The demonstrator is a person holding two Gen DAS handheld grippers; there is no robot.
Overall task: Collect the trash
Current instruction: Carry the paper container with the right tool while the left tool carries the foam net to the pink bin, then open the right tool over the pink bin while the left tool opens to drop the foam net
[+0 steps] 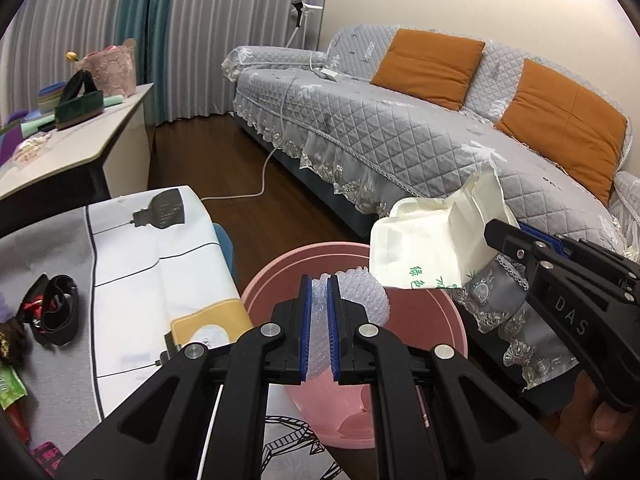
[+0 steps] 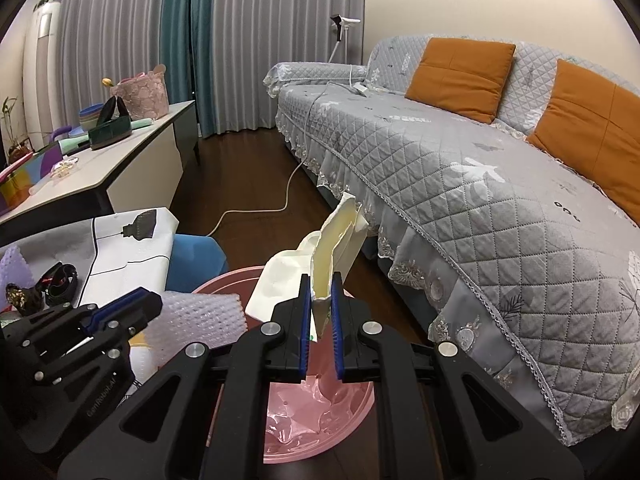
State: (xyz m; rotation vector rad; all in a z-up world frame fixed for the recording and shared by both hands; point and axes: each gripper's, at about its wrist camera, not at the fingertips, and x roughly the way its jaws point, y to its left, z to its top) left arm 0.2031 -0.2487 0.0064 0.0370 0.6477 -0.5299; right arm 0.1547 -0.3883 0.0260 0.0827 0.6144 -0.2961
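The left gripper (image 1: 319,284) pinches a piece of bubble wrap (image 1: 360,294) over the pink bin (image 1: 440,320) beside the table's (image 1: 132,272) corner. The right gripper (image 2: 321,286) clamps a cream bag (image 2: 336,240) above the bin's rim.

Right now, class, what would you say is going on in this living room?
A person is clearing rubbish with a hand-held tool in each hand. The left tool is clamped on a piece of bubble wrap, and the right tool is clamped on a folded cream bag with green print. Both are held over the pink bin standing on the floor between the low table and the sofa. Nothing has been let go yet; more bits lie on the table.
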